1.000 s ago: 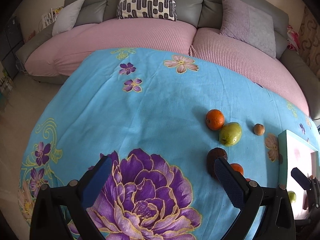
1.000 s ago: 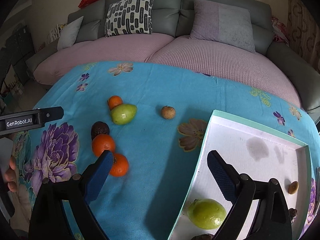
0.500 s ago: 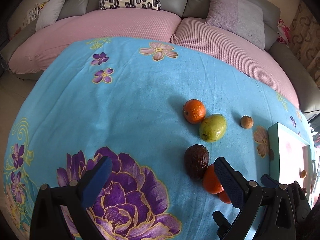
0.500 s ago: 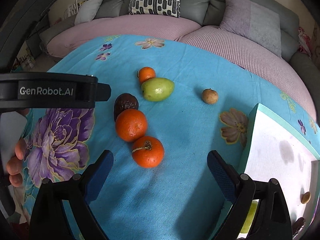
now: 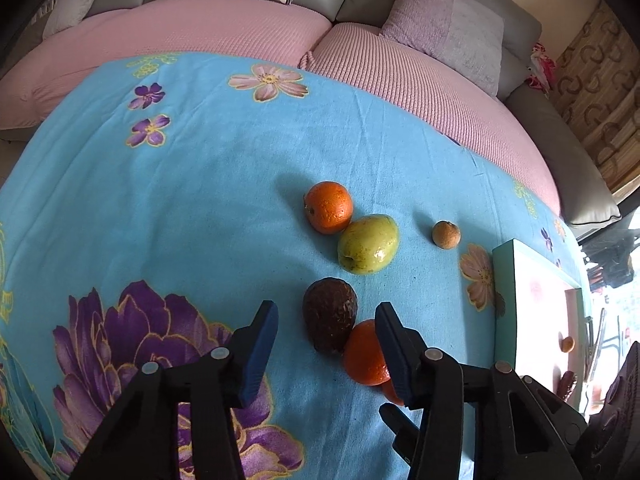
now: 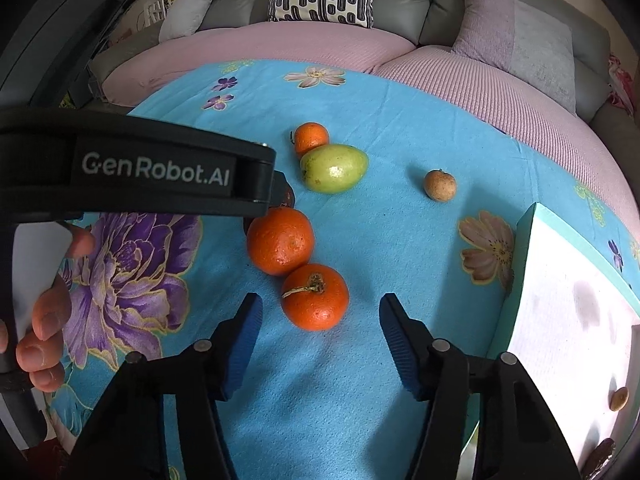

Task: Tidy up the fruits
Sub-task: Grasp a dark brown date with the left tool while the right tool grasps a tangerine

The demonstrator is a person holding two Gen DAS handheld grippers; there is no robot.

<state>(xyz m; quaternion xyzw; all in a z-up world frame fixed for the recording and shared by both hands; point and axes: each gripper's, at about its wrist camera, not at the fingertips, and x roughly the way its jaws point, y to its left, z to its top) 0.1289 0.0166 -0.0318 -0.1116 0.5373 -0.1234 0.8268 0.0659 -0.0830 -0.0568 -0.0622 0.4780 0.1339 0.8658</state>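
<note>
Left gripper [image 5: 326, 330]: jaws just narrowed, part open around the dark avocado [image 5: 330, 314], pads clear. Right gripper [image 6: 320, 322]: likewise narrowed around the stemmed orange [image 6: 315, 296], untouched, both fruits on blue cloth [image 5: 192, 216]

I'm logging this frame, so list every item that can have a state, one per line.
left gripper: open, jaws just narrowed, straddling the avocado, not gripping.
right gripper: open, jaws just narrowed, straddling the stemmed orange.
middle orange: loose, touching stemmed orange.
pear: loose, against far orange.
small brown fruit: alone.
box: open, partly filled.
</note>
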